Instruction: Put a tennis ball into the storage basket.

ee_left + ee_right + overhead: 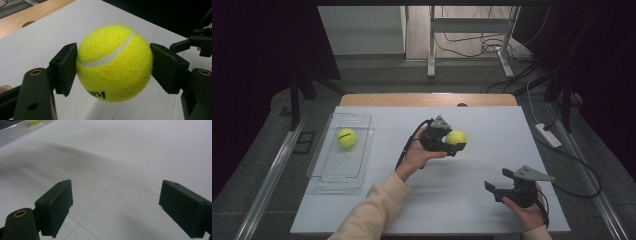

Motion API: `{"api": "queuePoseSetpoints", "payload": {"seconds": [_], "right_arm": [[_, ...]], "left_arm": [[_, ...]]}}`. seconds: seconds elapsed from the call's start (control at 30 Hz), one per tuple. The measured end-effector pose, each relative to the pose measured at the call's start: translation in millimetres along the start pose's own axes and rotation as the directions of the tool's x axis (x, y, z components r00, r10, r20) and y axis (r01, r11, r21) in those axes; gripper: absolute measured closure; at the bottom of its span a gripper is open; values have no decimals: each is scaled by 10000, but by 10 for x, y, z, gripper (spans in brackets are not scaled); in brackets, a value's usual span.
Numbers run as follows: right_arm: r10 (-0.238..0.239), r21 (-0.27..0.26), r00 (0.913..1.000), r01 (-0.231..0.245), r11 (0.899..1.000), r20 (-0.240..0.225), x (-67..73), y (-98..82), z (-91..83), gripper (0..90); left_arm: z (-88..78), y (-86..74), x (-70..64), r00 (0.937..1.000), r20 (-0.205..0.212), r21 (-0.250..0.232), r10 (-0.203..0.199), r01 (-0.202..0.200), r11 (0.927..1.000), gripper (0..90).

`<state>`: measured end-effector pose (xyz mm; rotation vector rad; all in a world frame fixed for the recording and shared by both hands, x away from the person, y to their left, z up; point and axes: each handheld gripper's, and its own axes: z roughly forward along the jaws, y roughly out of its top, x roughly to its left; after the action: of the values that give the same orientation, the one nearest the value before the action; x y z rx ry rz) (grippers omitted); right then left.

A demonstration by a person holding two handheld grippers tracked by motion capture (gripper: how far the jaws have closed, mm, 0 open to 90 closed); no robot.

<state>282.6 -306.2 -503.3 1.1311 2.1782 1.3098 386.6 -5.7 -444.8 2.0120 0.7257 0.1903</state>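
We have the ball (457, 137) clamped between the pads of the left gripper (451, 142), lifted clear above the middle of the table (492, 125). The tray (362, 150), already holding a second ball (346, 137), lies at about nine o'clock from it, well apart, so the left hand is the nearer. Our right gripper (497, 186) hovers at five o'clock from the held ball, jaws apart around nothing.
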Motion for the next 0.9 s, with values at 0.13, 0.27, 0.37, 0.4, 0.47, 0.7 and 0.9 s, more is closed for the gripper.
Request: {"api": "queuePoseSetpoints", "payload": {"seconds": [0.13,0.27,0.37,0.4,0.47,0.7,0.9], "right_arm": [[8,-8,10000,-8,10000,8,-4,-1,-2,115],[-2,9,10000,2,10000,30,0,0,2,115],[10,24,10000,-10,10000,30,2,-1,5,115],[11,21,10000,-11,10000,30,1,-1,5,115],[3,29,10000,-3,10000,55,1,0,2,115],[-4,25,10000,4,10000,52,2,0,1,115],[3,2,10000,-3,10000,42,-1,-3,1,115]], "left_arm": [[-22,-24,16,10000,-55,20,-14,14,10000,275],[-63,-46,34,9999,-88,13,-72,72,10000,275],[-88,-54,44,9999,-116,-24,-97,97,10000,275],[-99,-57,47,9998,-137,-34,-121,121,9999,275],[-120,-62,57,9998,-169,-52,-122,121,9999,275],[-167,-71,75,9996,-246,-125,-162,159,9998,275],[-215,-84,90,9995,-257,-208,-190,184,9996,275]]}}
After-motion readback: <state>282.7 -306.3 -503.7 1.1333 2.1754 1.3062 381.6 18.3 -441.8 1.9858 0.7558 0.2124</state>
